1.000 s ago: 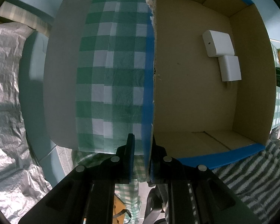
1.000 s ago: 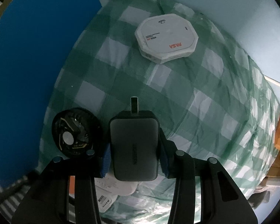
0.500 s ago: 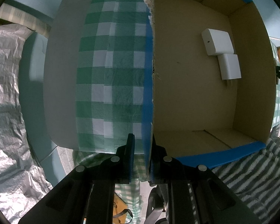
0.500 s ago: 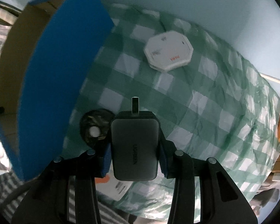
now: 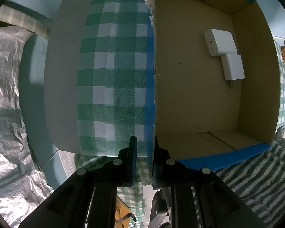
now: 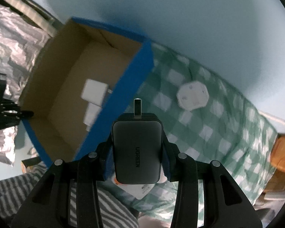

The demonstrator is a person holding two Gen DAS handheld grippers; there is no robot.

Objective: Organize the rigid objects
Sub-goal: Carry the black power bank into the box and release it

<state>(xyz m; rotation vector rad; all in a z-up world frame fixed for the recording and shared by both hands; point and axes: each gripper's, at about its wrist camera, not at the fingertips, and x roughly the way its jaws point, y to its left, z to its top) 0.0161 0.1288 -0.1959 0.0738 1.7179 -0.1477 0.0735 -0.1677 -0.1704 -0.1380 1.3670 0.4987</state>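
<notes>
Left gripper point(image 5: 144, 157): fingers pinched on the box point(image 5: 195, 98) side wall, one inside, one outside. Right gripper point(image 6: 136, 152): fingers closed on the sides of a dark charger point(image 6: 136, 152), plug forward, held above the box's blue outer wall point(image 6: 112, 114). Inside the box, two white adapters point(image 5: 226, 53) touch each other at the far wall; a white octagonal device point(image 6: 192, 96) lies on the checked cloth point(image 6: 218, 133) beside the box.

A dark grey UGREEN charger point(image 6: 136, 153), rounded and rectangular with a metal plug jutting from its far end, sits lifted above the checked cloth. The open cardboard box point(image 6: 127, 84) with blue outer walls lies to its left. Two white adapters point(image 5: 220, 42) point(image 5: 233, 66) rest touching on the box floor by its right wall. A white octagonal device point(image 6: 192, 95) lies far right on the cloth
</notes>
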